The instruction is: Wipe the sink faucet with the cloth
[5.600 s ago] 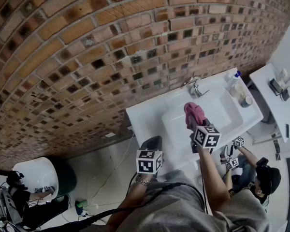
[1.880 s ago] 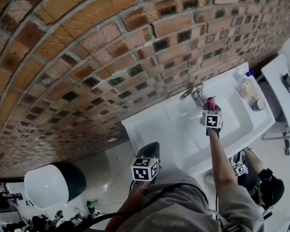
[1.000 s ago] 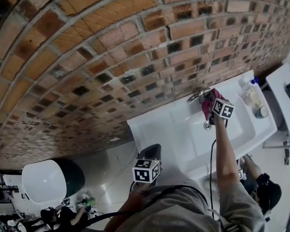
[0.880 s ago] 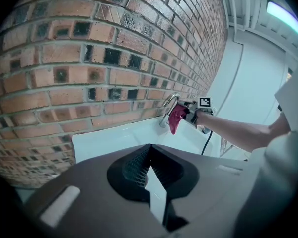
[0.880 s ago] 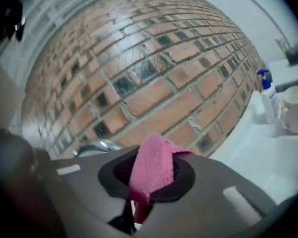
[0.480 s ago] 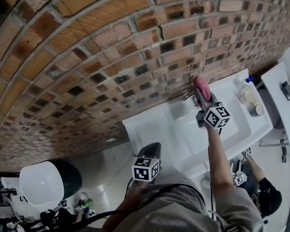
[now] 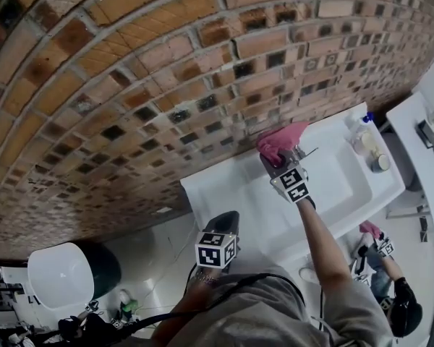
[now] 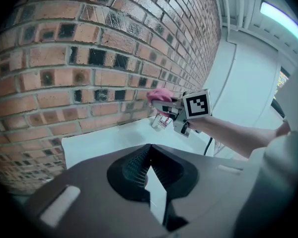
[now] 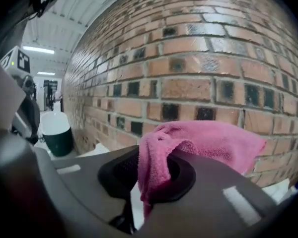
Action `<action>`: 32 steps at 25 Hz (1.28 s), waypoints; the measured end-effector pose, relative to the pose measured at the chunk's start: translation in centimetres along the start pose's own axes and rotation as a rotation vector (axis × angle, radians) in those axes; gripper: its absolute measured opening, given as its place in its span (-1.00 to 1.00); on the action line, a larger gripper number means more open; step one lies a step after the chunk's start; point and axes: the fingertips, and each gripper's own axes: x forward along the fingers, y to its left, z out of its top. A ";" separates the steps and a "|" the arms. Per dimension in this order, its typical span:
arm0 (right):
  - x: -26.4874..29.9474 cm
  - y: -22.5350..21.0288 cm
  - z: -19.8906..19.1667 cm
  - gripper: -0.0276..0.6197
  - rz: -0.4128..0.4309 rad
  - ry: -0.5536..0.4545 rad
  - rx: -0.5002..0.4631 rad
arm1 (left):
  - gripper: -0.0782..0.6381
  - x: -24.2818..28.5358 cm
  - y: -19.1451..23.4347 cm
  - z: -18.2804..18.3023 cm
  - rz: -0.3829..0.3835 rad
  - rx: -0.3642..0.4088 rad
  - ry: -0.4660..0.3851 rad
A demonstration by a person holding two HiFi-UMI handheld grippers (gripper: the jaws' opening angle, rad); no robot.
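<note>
A pink cloth hangs over the faucet at the back of the white sink, close to the brick wall. My right gripper is shut on it, marker cube toward me. Only a thin chrome lever of the faucet shows past the gripper. In the right gripper view the cloth drapes over the right gripper and fills the space between its jaws. The left gripper view shows the chrome faucet under the cloth. My left gripper hangs shut and empty in front of the sink.
The brick wall rises right behind the sink. Bottles and a small jar stand at the sink's right end. A white counter is at far right. A white and green bin sits low left. Another person crouches at lower right.
My right gripper has swung left and turned with the cloth, from above the faucet to its left side near the wall. The left gripper has stayed put.
</note>
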 end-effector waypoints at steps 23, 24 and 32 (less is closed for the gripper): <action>-2.5 -12.2 -5.9 -0.80 -0.462 0.292 -0.333 | -0.75 -1.9 2.8 -0.3 0.042 -0.029 -0.016; -2.0 -12.1 -6.4 -0.80 -0.450 0.303 -0.318 | -0.75 -1.8 2.7 -0.5 0.041 -0.030 -0.012; 0.7 -11.4 -13.0 -0.80 -0.325 0.466 -0.100 | -0.75 -1.2 1.5 -0.3 0.016 -0.018 -0.004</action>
